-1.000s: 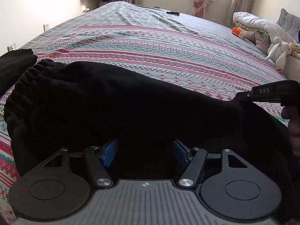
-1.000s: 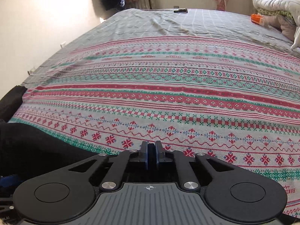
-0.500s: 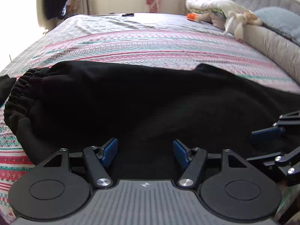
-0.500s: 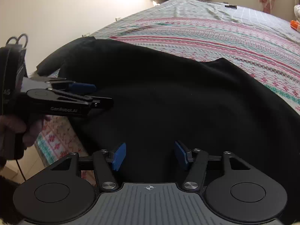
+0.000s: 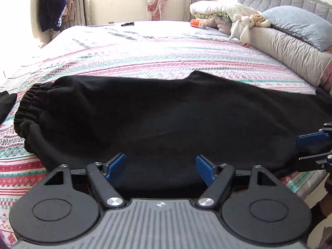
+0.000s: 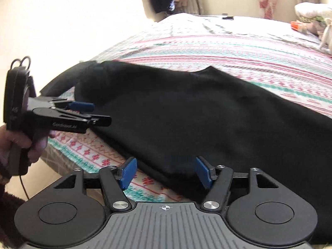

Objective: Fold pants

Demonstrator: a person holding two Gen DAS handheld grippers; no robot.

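Black pants [image 5: 166, 116] lie across the near side of the bed, elastic waistband at the left, legs running right. They also fill the right wrist view [image 6: 207, 114]. My left gripper [image 5: 161, 167] is open and empty, its blue pads over the near edge of the pants. My right gripper [image 6: 166, 173] is open and empty, straddling the near hem of the pants. It shows at the right edge of the left wrist view [image 5: 311, 147]. The left gripper shows at the left of the right wrist view [image 6: 91, 114], beside the pants.
The bed [image 5: 145, 58] has a pink and green patterned cover. Pillows [image 5: 290, 41], a folded quilt [image 5: 217, 8] and a white plush toy [image 5: 244, 27] lie at the far right. Another black garment [image 5: 6, 103] lies at the left edge. A wall is left of the bed.
The right gripper was shut a second ago and is now open, turned toward the pants. Both grippers have shifted along the bed's near edge. The pants lie flatter.
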